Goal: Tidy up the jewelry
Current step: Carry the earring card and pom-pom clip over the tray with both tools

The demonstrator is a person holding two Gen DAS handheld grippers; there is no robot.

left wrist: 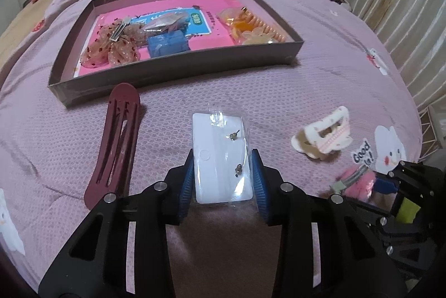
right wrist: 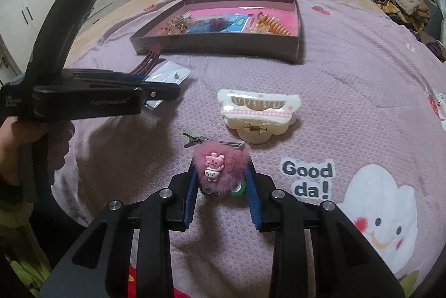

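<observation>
On the quilt [left wrist: 320, 91], a light, slippery bagged earring card [left wrist: 220, 155] is pinched edgewise by the left gripper [left wrist: 223, 167]; a soft fluffy hair clip [right wrist: 218, 168] is squeezed by the right gripper [right wrist: 220, 172].

a brown shallow tray [left wrist: 178, 69] sits on the bed, pink-lined, holding a sheer spotted bow [left wrist: 111, 47], a blue box [left wrist: 167, 44] and an orange comb [left wrist: 264, 27]. in front of it lie a dark red barrette [left wrist: 114, 144], flat and lengthwise, then a clear packet [left wrist: 221, 155] — white card with two small earrings. to the right, well apart, a cream claw clip [right wrist: 259, 114] and a fluffy pink clip [right wrist: 220, 169] with a cartoon charm.
</observation>
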